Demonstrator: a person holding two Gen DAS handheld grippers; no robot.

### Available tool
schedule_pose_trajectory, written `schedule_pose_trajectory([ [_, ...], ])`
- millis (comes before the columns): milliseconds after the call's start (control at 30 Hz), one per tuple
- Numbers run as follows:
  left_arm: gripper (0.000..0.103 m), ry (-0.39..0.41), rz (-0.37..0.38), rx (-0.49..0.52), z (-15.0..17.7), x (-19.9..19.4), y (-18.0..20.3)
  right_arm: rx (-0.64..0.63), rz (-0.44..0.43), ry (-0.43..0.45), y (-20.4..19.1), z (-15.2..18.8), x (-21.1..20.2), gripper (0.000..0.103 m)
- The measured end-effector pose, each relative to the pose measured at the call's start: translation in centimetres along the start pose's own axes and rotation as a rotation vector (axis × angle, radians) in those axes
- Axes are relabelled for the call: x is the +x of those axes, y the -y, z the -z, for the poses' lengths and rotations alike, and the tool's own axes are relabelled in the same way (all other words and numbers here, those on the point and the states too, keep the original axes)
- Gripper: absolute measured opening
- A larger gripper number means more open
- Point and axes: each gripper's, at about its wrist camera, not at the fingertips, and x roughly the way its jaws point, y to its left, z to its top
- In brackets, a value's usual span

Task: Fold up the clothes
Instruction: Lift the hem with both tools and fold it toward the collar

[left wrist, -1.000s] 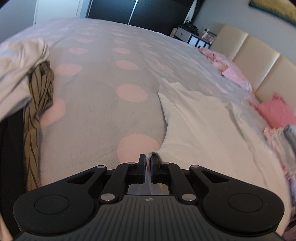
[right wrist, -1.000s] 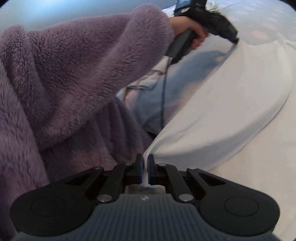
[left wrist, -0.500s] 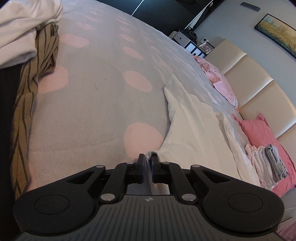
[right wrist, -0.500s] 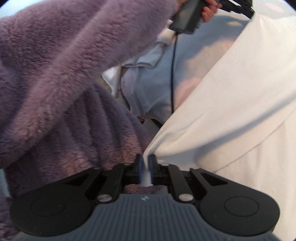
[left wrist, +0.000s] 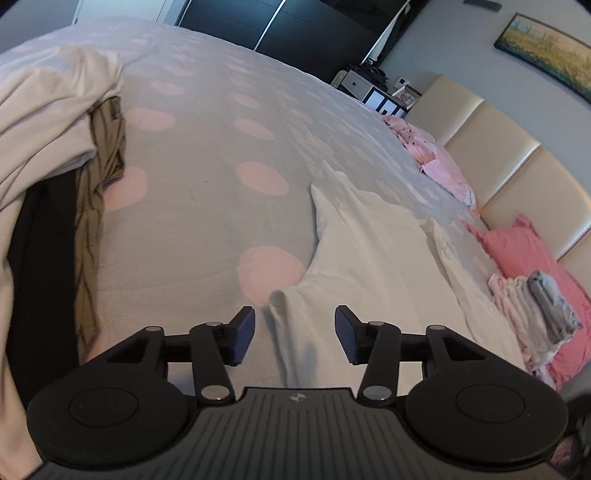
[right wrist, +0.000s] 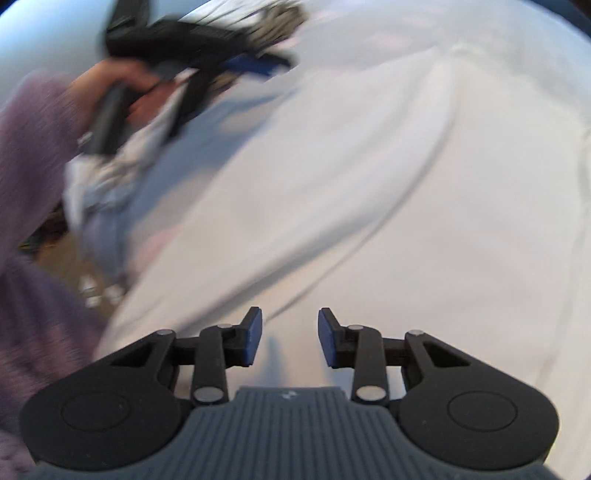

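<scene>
A white garment (left wrist: 373, 254) lies spread on the grey bedspread with pink dots (left wrist: 207, 192). My left gripper (left wrist: 294, 338) hangs open just above the garment's near corner, with nothing between its fingers. In the right wrist view the same white garment (right wrist: 388, 192) fills most of the frame, with a long fold line across it. My right gripper (right wrist: 290, 338) is open over its near edge and holds nothing. The other gripper (right wrist: 207, 40), blurred, shows at the top left in a person's hand (right wrist: 110, 85) with a purple fleece sleeve (right wrist: 33, 155).
A heap of unfolded clothes (left wrist: 51, 147), white, striped olive and black, lies at the left. Folded clothes (left wrist: 532, 314) sit stacked on a pink pillow (left wrist: 524, 243) at the right by the beige headboard (left wrist: 509, 162). A dark wardrobe (left wrist: 295, 22) stands behind the bed.
Both grippers were shut on the white garment's edge and have opened and let it go. The garment now lies on the bed. The right view swung and is blurred.
</scene>
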Motion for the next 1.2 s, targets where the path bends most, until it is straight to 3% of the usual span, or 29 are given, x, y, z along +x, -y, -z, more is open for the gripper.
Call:
schedule_pose_trajectory([
  [67,0.045,0.0,-0.036,0.037,-0.1,0.8,0.5,0.002,0.026,0.031,2.2,-2.0,0.2,0.037],
  [233,0.043,-0.027,-0.032,0.025,-0.3,2.3,0.0,0.018,0.047,0.125,8.0,-7.7,1.3,0.037],
  [333,0.029,-0.034,-0.011,0.003,-0.2,2.8,-0.7,0.062,0.015,0.166,11.5,-11.3,2.3,0.038],
  [433,0.022,-0.03,-0.006,0.001,-0.2,3.2,-0.8,0.101,-0.013,0.189,14.1,-15.3,4.2,0.039],
  [567,0.01,-0.033,-0.001,0.002,-0.2,3.5,-0.9,0.163,-0.115,0.212,16.4,-17.4,6.9,0.039],
  [767,0.003,-0.034,-0.015,-0.022,-0.1,3.6,-1.0,0.265,-0.283,0.247,19.7,-20.2,11.1,0.039],
  [833,0.002,-0.021,-0.018,-0.052,0.2,3.3,-1.2,0.299,-0.339,0.258,20.8,-21.1,12.5,0.035],
  [867,0.002,-0.015,-0.02,-0.067,0.3,3.2,-1.3,0.316,-0.367,0.264,21.4,-21.6,13.2,0.024],
  [900,0.002,-0.009,-0.022,-0.083,0.4,3.0,-1.4,0.333,-0.395,0.269,22.0,-22.1,13.9,0.006],
  [967,0.001,0.004,-0.02,-0.131,0.8,2.7,-1.9,0.358,-0.457,0.292,22.6,-22.4,14.4,0.004],
  [1067,0.001,0.013,-0.011,-0.191,1.3,2.2,-2.7,0.439,-0.606,0.407,24.1,-22.6,14.2,0.002],
  [1200,0.0,0.011,-0.008,-0.251,2.1,2.1,-3.8,0.477,-0.574,0.381,24.8,-23.2,15.6,0.002],
])
